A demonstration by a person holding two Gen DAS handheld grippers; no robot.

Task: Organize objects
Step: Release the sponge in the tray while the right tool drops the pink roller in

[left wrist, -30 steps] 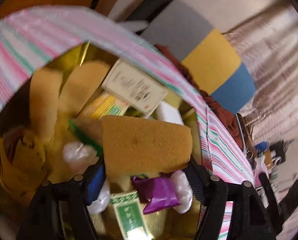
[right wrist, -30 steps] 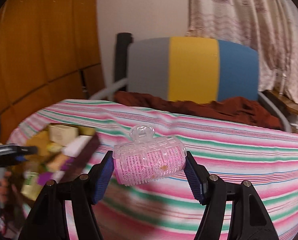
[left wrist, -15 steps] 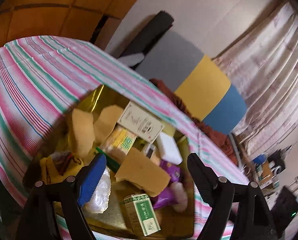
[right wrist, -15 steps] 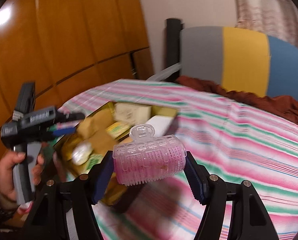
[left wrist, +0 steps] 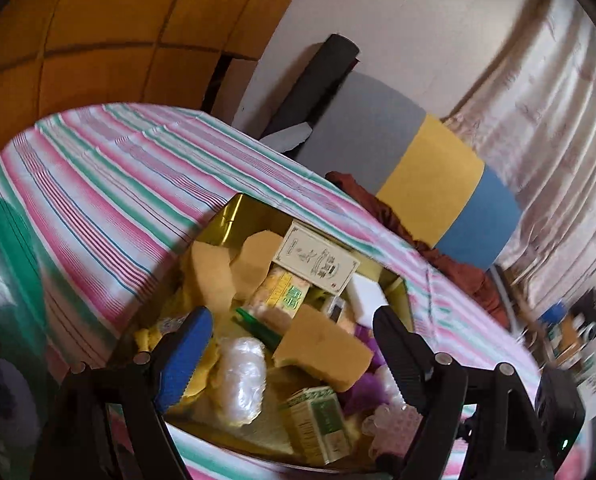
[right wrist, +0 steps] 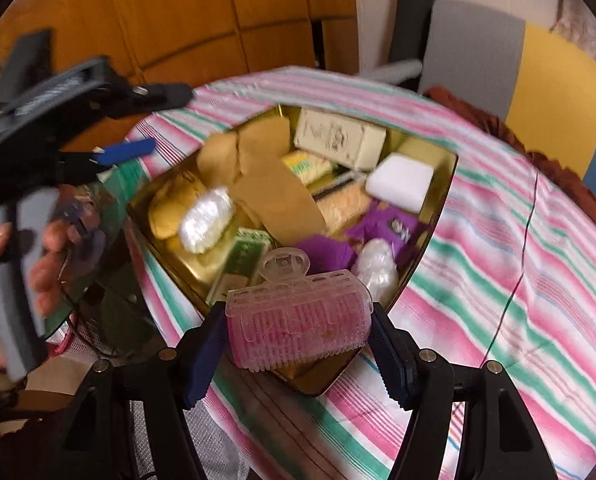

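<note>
A gold tin (left wrist: 234, 210) (right wrist: 444, 204) full of small items sits near the edge of the striped table. My left gripper (left wrist: 292, 316) (right wrist: 168, 120) hovers open above it with nothing between its fingers. A tan sponge (left wrist: 322, 348) (right wrist: 274, 194) lies loose on the pile below. My right gripper (right wrist: 298, 320) is shut on a pink hair roller (right wrist: 294, 308) with a clear clip, held over the tin's near corner. The roller (left wrist: 394, 420) also shows at the bottom of the left wrist view. The tin holds more sponges, a cream box (right wrist: 340, 138), a white block (right wrist: 402, 180), green cartons and purple wrappers.
A pink, green and white striped cloth (right wrist: 498, 260) covers the table. A grey, yellow and blue chair back (left wrist: 430, 184) with brown fabric (right wrist: 558, 168) stands behind it. Wooden panels (right wrist: 178, 20) fill the back left. A person's hand (right wrist: 2, 240) holds the left gripper beyond the table edge.
The left gripper let go of the tan sponge, which now lies in the tin, and drew up and back. The right gripper carried the roller left, over the tin, and tilted down.
</note>
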